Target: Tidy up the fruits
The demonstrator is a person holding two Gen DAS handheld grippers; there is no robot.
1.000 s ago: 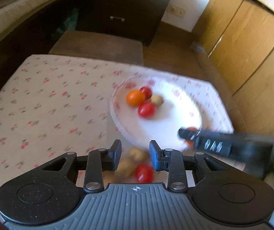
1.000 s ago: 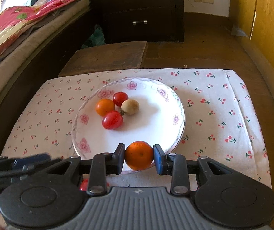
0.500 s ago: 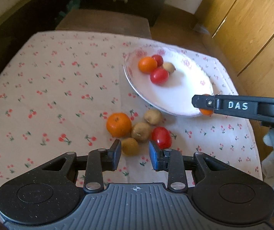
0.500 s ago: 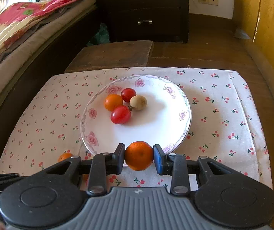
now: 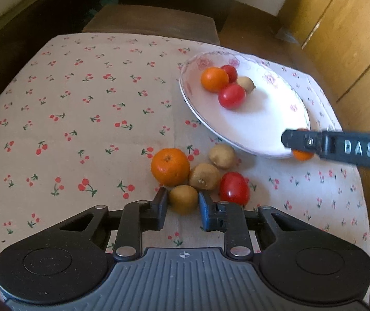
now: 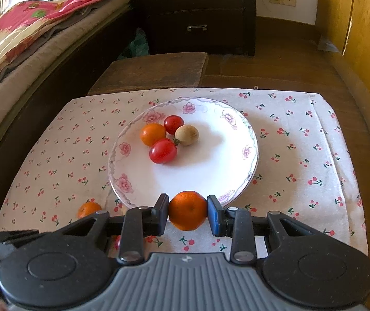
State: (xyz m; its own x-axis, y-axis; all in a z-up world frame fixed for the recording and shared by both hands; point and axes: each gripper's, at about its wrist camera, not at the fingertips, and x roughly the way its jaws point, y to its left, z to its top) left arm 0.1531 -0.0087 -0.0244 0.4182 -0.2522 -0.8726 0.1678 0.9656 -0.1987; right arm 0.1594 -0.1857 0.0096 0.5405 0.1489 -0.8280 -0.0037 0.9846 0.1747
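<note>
Left wrist view: the left hand-held gripper [image 5: 182,208] has just been closing, its jaws now pressed on a brown fruit [image 5: 183,198] lying on the cherry-print cloth [image 5: 68,119] of the desk. Just beyond sit an orange [image 5: 170,167], two more brown fruits and a red tomato [image 5: 234,188]. Right wrist view: the right hand-held gripper [image 6: 188,213] clenches a mandarin [image 6: 187,210] above the near rim of the white plate [image 6: 210,171], which holds four fruits.
</note>
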